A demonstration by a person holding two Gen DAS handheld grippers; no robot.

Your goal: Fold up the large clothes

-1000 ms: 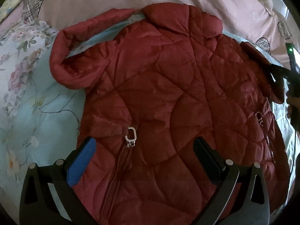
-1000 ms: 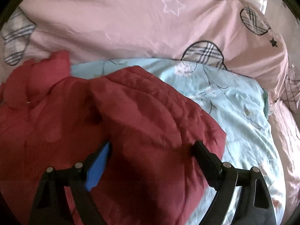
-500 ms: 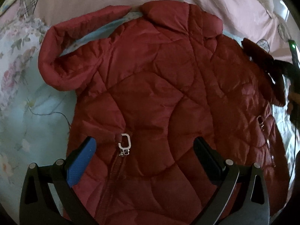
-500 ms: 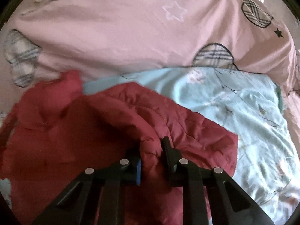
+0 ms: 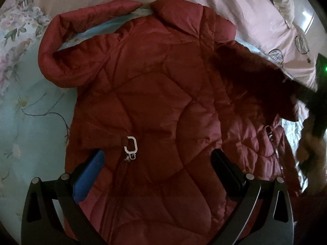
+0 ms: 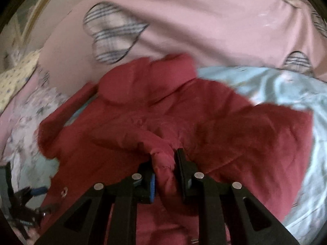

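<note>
A dark red quilted jacket point(image 5: 155, 102) lies front up on the bed, collar point(image 5: 179, 14) far, one sleeve point(image 5: 67, 40) bent at far left. A white zipper pull point(image 5: 130, 146) sits near my left gripper point(image 5: 157, 163), which is open and empty just above the jacket's lower front. My right gripper point(image 6: 164, 163) is shut on a fold of the jacket's other sleeve point(image 6: 255, 138) and holds it lifted over the jacket body point(image 6: 114, 134). That raised sleeve point(image 5: 255, 77) also shows in the left wrist view, at right.
The jacket rests on a pale blue floral sheet point(image 5: 26, 126). A pink quilt with plaid hearts point(image 5: 241, 6) is bunched along the far side. The right gripper's body point(image 5: 318, 94) shows at the right edge of the left wrist view.
My right gripper closed on the right sleeve and has carried it up and leftward over the jacket. My left gripper stayed open and shifted slightly along the jacket.
</note>
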